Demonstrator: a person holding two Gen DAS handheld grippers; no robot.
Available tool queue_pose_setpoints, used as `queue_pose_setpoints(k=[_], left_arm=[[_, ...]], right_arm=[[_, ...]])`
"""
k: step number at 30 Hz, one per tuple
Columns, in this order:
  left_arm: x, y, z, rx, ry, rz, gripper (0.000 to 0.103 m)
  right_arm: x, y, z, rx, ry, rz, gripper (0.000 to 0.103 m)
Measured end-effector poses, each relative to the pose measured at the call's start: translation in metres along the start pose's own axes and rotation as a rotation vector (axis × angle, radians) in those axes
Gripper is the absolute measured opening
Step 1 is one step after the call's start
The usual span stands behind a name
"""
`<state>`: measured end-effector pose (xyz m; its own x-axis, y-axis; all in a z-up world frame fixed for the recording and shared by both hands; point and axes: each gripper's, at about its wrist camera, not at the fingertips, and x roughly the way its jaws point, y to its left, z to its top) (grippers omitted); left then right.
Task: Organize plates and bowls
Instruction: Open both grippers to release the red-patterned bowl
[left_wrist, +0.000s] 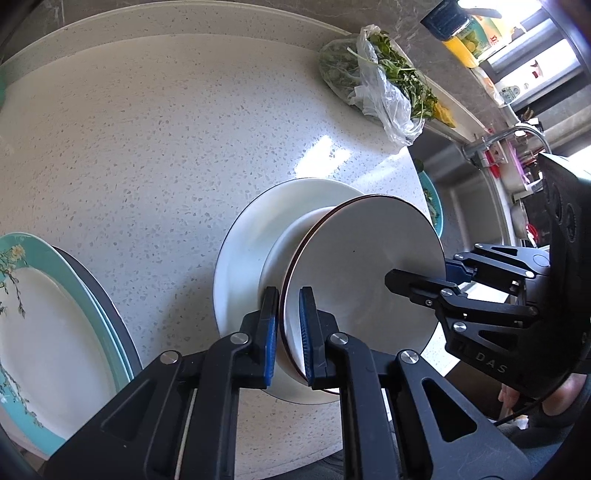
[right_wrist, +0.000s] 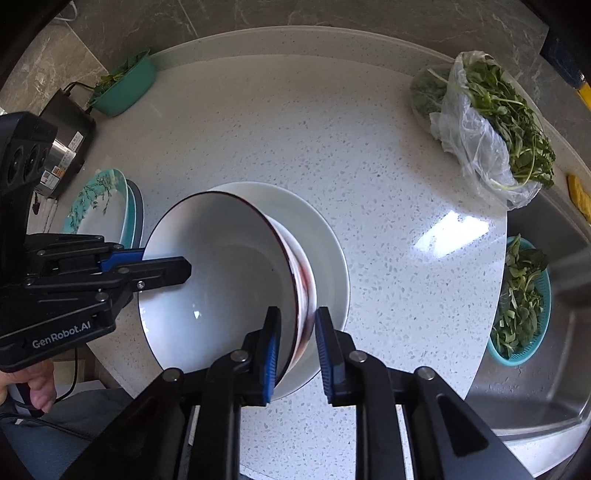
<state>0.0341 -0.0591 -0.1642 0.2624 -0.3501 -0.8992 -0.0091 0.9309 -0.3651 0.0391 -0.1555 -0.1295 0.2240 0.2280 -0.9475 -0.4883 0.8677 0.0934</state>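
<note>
Item — bowl (left_wrist: 365, 273), white with a dark rim, tilted and lifted over a white plate (left_wrist: 243, 236) that sits near the front edge of the speckled counter (left_wrist: 147, 129). At least one more bowl seems nested under it; we cannot count them.

Left gripper (left_wrist: 289, 317): fingers narrow, clamped on the bowl's rim, one pad inside and one outside. In the right wrist view it reaches in from the left.

Right gripper (right_wrist: 297, 332): fingers narrow and straddling the rim on the opposite side. We see a gap at the right-hand pad, so we cannot call this a firm hold.

Also present — a stack of teal floral plates (left_wrist: 48, 314) at the counter's left edge; bagged greens (right_wrist: 491, 125) toward the back right corner; a sink (right_wrist: 546, 369) past the right edge.

Risks, as we judge them:
- Smooth glaze and thin rim; a loose right pad could let the bowl pivot and slip.
- Uneven pull between the two grippers could twist it free.
- A drop would strike the plate — chipping likely.
- A nested bowl may stick, lift, then fall.
</note>
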Motion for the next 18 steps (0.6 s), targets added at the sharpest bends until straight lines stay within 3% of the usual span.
queue_pose_setpoints(k=[9, 14, 18], left_arm=[[-0.012, 0.005, -0.004, -0.030, -0.052, -0.005, 0.011], [-0.024, 0.003, -0.006, -0.022, -0.094, 0.004, 0.016], [-0.034, 0.001, -0.007, -0.003, -0.127, 0.022, 0.026]], right_arm=[[0.015, -0.001, 0.001, 0.019, -0.025, 0.022, 0.015], [0.021, -0.003, -0.001, 0.041, -0.031, 0.046, 0.015], [0.019, -0.003, 0.001, 0.044, -0.044, 0.040, 0.016]])
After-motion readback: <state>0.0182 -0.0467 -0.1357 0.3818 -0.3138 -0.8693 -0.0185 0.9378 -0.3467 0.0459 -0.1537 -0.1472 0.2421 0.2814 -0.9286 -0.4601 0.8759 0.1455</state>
